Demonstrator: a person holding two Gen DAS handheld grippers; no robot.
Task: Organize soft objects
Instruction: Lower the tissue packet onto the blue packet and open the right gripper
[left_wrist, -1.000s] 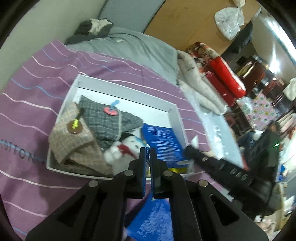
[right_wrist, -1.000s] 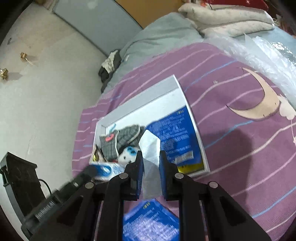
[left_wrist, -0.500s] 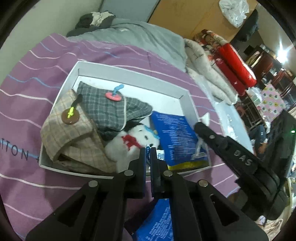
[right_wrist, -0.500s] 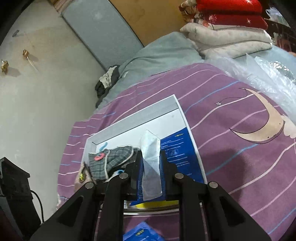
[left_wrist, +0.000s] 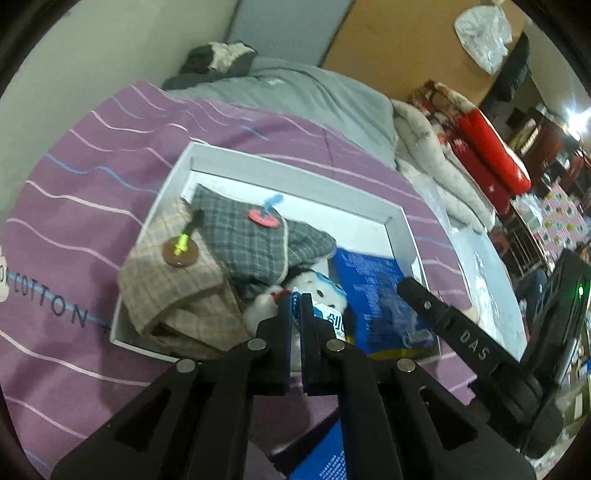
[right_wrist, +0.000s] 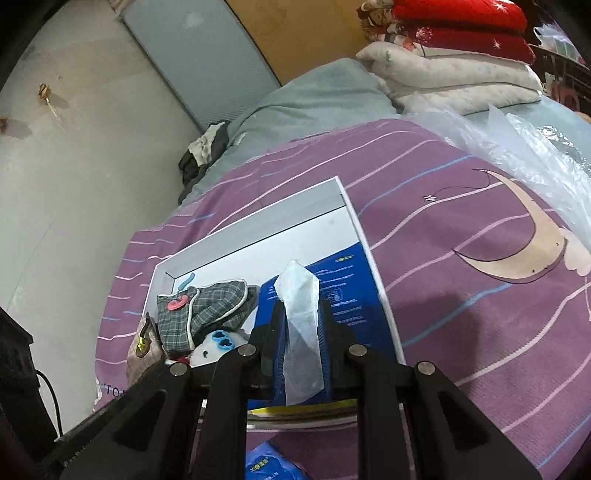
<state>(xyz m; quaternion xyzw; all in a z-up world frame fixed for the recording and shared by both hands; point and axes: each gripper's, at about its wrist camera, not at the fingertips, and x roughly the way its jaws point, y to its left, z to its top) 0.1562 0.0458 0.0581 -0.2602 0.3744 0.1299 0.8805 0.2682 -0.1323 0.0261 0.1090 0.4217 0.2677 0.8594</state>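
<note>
Tissue (right_wrist: 301, 325) pinched in right tool (right_wrist: 301, 310), lower end hidden

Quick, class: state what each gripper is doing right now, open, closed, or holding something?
Left gripper: closed, nothing visible between its fingers.
Right gripper: closed on a translucent plastic packet.

The right gripper (right_wrist: 301, 314) pinches a pale tissue (right_wrist: 300, 325) between its fingers, above the white box (right_wrist: 258, 225) on the purple blanket (right_wrist: 461, 295). Inside the box, a blue packet (right_wrist: 351, 291) lies at the right, a grey plaid cloth (right_wrist: 203, 314) at the left, with a white plush toy (right_wrist: 218, 345) just below the cloth.
</note>
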